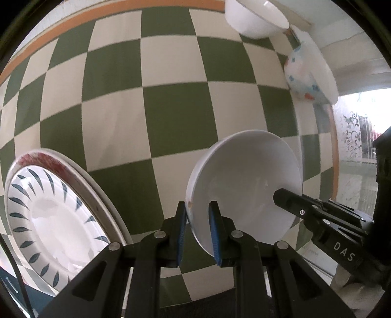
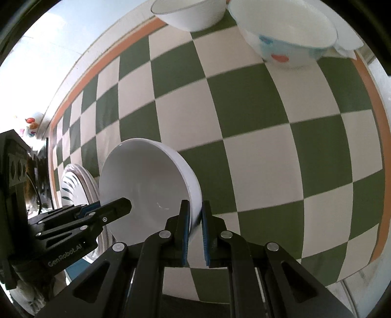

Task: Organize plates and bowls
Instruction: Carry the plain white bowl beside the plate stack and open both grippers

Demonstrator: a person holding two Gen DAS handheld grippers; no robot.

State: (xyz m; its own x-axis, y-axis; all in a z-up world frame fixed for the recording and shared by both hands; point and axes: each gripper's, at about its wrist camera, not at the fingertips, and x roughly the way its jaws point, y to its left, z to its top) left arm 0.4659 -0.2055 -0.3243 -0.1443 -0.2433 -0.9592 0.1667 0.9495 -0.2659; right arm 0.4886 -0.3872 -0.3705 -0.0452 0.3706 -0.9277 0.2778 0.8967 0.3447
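Observation:
A plain white bowl (image 1: 246, 186) is held above the checked table by both grippers. My left gripper (image 1: 198, 212) is shut on its near left rim. My right gripper (image 2: 195, 212) is shut on the opposite rim of the same bowl (image 2: 144, 186). The right gripper shows in the left wrist view (image 1: 288, 200) and the left gripper shows in the right wrist view (image 2: 117, 208). A stack of plates with a blue leaf-pattern plate on top (image 1: 48, 220) lies at the left; it also shows behind the bowl in the right wrist view (image 2: 73, 181).
A second white bowl (image 1: 254, 17) (image 2: 190, 12) and a floral bowl (image 1: 308, 73) (image 2: 286, 34) stand at the far edge of the green-and-cream checked tablecloth (image 1: 158, 102). Something white lies under the floral bowl (image 2: 347, 41). The table's orange border (image 2: 371, 102) runs along the right.

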